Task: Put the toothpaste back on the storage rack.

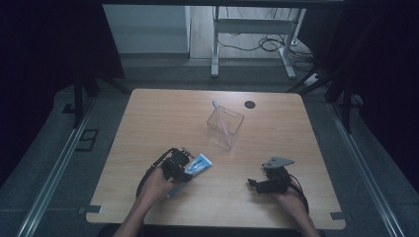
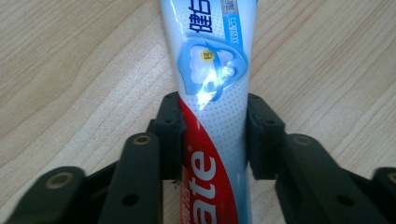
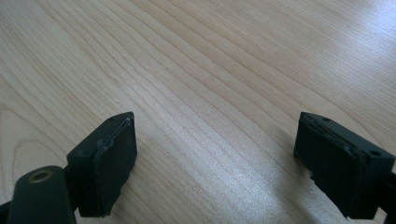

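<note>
A toothpaste tube (image 1: 199, 165), white and light blue with a red band, lies near the front left of the wooden table (image 1: 163, 118). My left gripper (image 1: 182, 168) is shut on the toothpaste tube (image 2: 212, 93), its two black jaws pressed against the tube's sides. A clear plastic box (image 1: 225, 127) stands at the table's middle with a pink-handled toothbrush (image 1: 221, 118) leaning upright in it. My right gripper (image 1: 256, 184) rests at the front right, held by a hand. In the right gripper view it (image 3: 215, 163) stands open over bare wood, nothing between the jaws.
A small black round disc (image 1: 250, 104) sits at the far edge of the table, right of centre. Beyond the table are a white desk frame (image 1: 252, 44) and cables on the floor. Dark curtains flank both sides.
</note>
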A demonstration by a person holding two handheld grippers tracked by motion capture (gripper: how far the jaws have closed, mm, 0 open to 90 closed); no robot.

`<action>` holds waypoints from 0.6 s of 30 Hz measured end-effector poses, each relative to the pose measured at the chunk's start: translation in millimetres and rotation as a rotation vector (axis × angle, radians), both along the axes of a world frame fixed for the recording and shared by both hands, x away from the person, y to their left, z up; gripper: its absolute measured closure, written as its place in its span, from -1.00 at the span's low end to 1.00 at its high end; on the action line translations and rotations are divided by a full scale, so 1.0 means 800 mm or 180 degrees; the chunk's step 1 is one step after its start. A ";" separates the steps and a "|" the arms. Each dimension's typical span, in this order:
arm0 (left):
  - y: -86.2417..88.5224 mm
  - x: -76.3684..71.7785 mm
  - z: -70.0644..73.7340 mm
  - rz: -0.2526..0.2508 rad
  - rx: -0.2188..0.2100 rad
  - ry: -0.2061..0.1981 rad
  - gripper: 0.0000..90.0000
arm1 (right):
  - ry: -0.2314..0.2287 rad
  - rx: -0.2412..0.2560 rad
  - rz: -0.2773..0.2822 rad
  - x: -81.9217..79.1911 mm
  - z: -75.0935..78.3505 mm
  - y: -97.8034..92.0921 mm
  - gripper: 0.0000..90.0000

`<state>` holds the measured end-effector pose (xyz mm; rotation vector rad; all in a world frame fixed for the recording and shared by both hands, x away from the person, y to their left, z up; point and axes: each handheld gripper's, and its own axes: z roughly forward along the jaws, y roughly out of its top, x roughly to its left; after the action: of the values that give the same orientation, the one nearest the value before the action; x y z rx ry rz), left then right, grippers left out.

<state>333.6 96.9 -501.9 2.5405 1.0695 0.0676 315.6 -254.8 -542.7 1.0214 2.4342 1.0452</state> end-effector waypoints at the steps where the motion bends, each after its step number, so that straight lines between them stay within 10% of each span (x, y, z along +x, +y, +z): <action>1: 0.000 0.000 0.001 -0.0004 -0.0004 -0.0023 0.47 | 0.0000 0.0002 -0.0002 0.000 0.000 0.000 -0.71; 18: -0.002 0.014 0.006 0.0072 -0.0068 -0.0144 0.55 | 0.0001 0.0002 -0.0005 0.000 0.000 0.000 -0.71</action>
<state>344.7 95.0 -496.9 2.4962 1.0761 0.1185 315.6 -254.7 -542.7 1.0237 2.4332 1.0455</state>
